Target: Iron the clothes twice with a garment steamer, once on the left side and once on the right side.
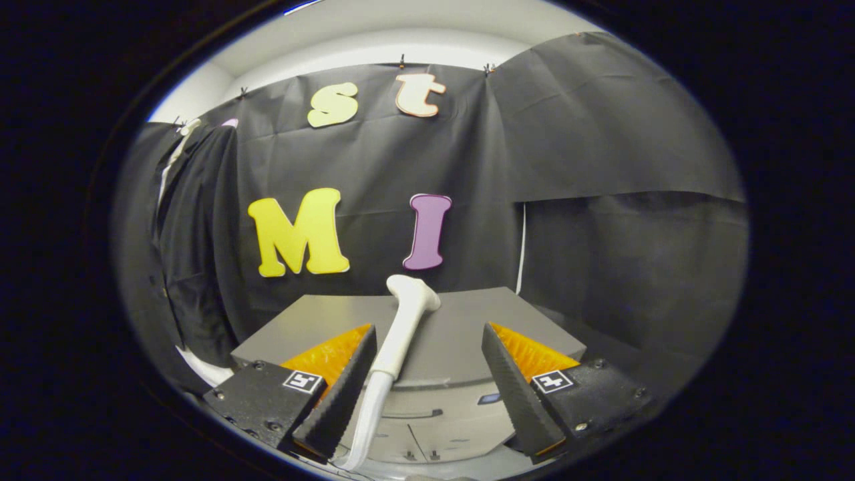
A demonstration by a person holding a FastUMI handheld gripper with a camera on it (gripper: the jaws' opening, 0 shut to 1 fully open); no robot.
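Off to the left, against the booth's black cloth wall [601,133], hangs a dark garment [194,254] on what looks like a pale hanger [180,143] — the clothes to be ironed, well apart from the gripper and not touched by anything.

Moving right, a grey box-like unit [461,334], probably the steamer's base, sits just ahead of the gripper; the pale steamer handle [404,321] stands up from it. From the handle's lower end a white hose [366,414] curves down past the left finger.

The gripper [429,384] is spread wide and has hold of nothing. The steamer handle lies between its fingers but close to the left finger [337,394], while the right finger [518,391] is well clear of it — neither one presses on the handle.

As for progress, my judgement is that the task is at its very start: the steamer handle is not yet picked up, and both ironing passes, on the garment's left side and on its right side, are still to do.

The steamer handle's long axis runs close to upright, tilted a little so that its top leans to the right and away from the gripper. Its flared head is at the top, with the face seemingly turned toward the wall and slightly right, though how exactly it faces I cannot tell.
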